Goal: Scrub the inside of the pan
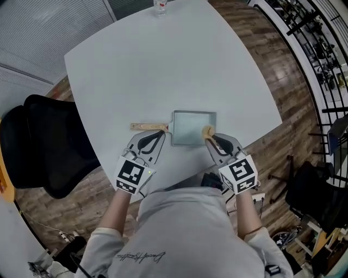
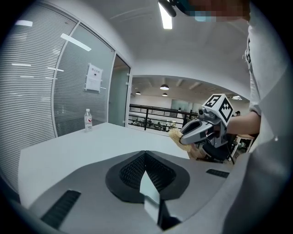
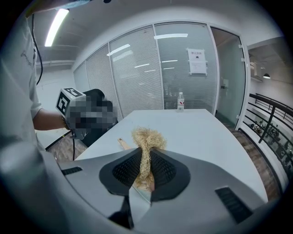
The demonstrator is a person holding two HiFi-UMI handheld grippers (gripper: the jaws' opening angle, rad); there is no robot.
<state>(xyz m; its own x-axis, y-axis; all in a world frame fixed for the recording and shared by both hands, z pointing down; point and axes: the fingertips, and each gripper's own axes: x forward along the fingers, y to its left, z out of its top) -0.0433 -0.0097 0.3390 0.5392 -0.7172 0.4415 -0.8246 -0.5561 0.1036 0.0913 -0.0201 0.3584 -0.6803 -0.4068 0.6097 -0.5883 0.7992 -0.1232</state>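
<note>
On table (image 1: 136, 70): rectangular pan (image 1: 193, 127), wooden handle (image 1: 148, 126); right gripper (image 1: 209, 139) clamps straw-like scrubber (image 3: 147, 137).

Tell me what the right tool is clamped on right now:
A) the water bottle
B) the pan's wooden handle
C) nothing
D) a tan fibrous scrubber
D: the right tool is shut on the tan fibrous scrubber, whose tuft sticks out past its tips.

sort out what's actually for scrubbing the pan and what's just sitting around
For the job:
- pan with its wooden handle
- scrubber, clamped in the right gripper
- left gripper, shut and empty, near the handle

Just lying about:
- water bottle at the table's far end
- black chair beside the table
</note>
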